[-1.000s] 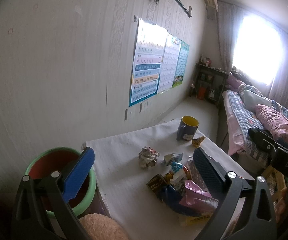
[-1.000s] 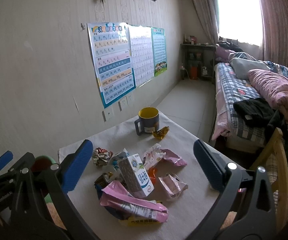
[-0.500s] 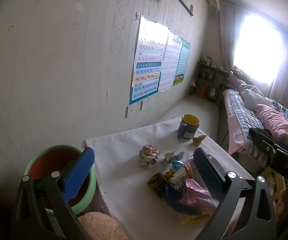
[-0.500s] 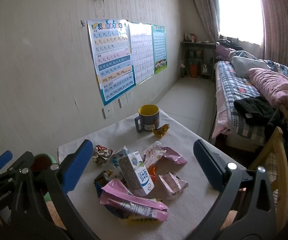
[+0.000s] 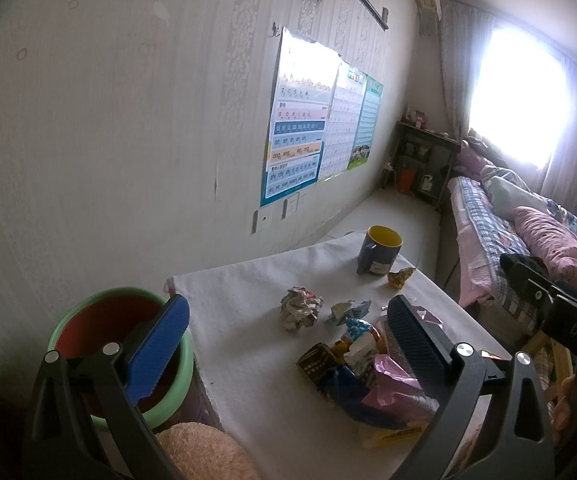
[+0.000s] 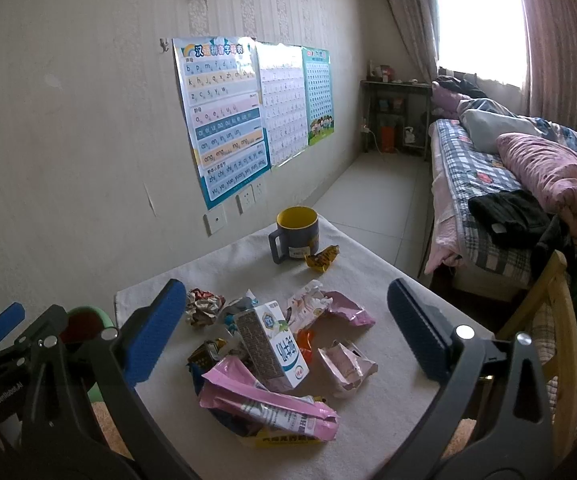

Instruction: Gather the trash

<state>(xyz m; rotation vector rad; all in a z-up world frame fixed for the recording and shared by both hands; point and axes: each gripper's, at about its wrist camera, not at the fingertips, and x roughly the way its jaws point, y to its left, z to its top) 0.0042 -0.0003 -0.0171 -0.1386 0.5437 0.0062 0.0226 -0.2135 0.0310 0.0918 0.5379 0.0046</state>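
A pile of trash lies on a white-covered table (image 6: 368,280): a milk carton (image 6: 272,348), a pink wrapper (image 6: 272,404), a crumpled paper ball (image 6: 204,304), a torn pink packet (image 6: 344,364) and a gold wrapper (image 6: 322,257). A green-rimmed red bin (image 5: 108,332) stands left of the table. My left gripper (image 5: 284,348) is open above the table's near left, between the bin and the pile (image 5: 368,376). My right gripper (image 6: 288,332) is open over the pile, holding nothing. The paper ball also shows in the left wrist view (image 5: 300,307).
A grey mug with a yellow inside (image 6: 296,234) stands at the table's far end. A wall with posters (image 6: 224,120) runs along the left. A bed (image 6: 508,168) lies to the right, a wooden chair (image 6: 544,304) beside the table.
Both grippers have drifted very slightly; the trash and mug have not moved. Both stay open.
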